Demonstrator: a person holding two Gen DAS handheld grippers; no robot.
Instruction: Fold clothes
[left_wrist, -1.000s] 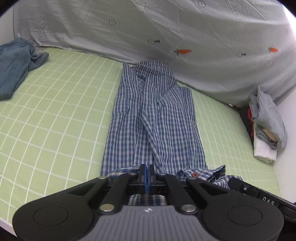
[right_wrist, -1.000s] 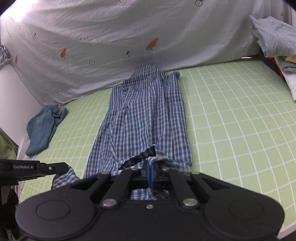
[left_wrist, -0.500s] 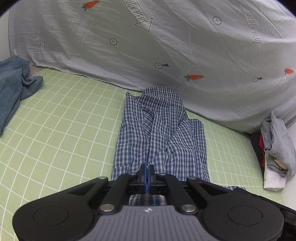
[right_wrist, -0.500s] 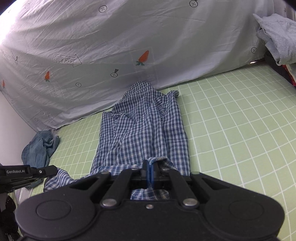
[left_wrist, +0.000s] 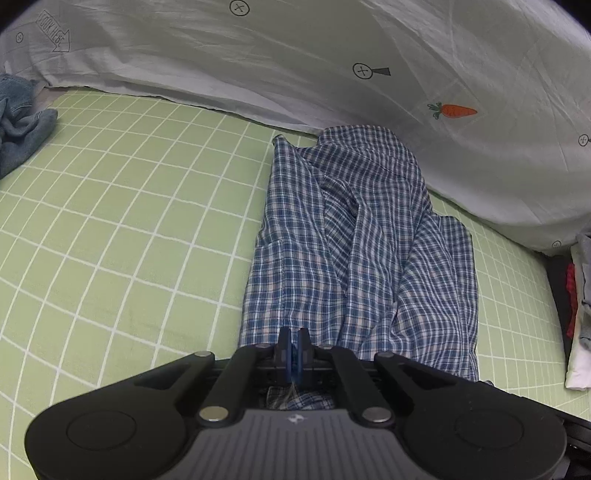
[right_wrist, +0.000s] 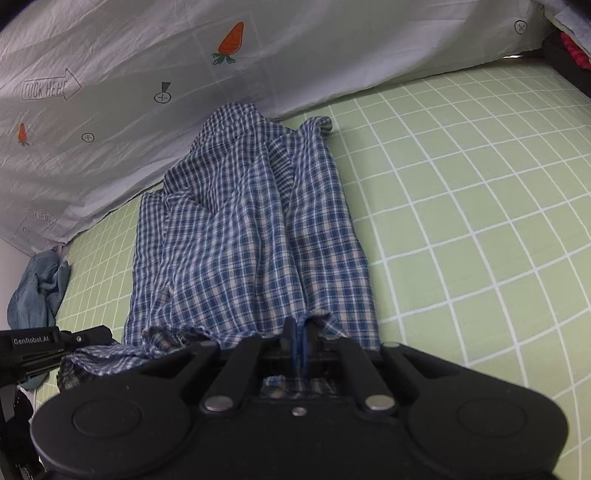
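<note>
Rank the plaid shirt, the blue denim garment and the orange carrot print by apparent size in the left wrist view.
1. plaid shirt
2. blue denim garment, cut off by the frame edge and farther away, so its true size is unsure
3. orange carrot print

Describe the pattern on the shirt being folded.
Blue-and-white check on the shirt, clearest in the left wrist view.

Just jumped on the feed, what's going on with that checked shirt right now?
Both grippers are shut on the near hem of the blue plaid shirt: the left gripper and the right gripper. It lies lengthwise on the green grid sheet, collar end against the grey carrot-print quilt.
</note>
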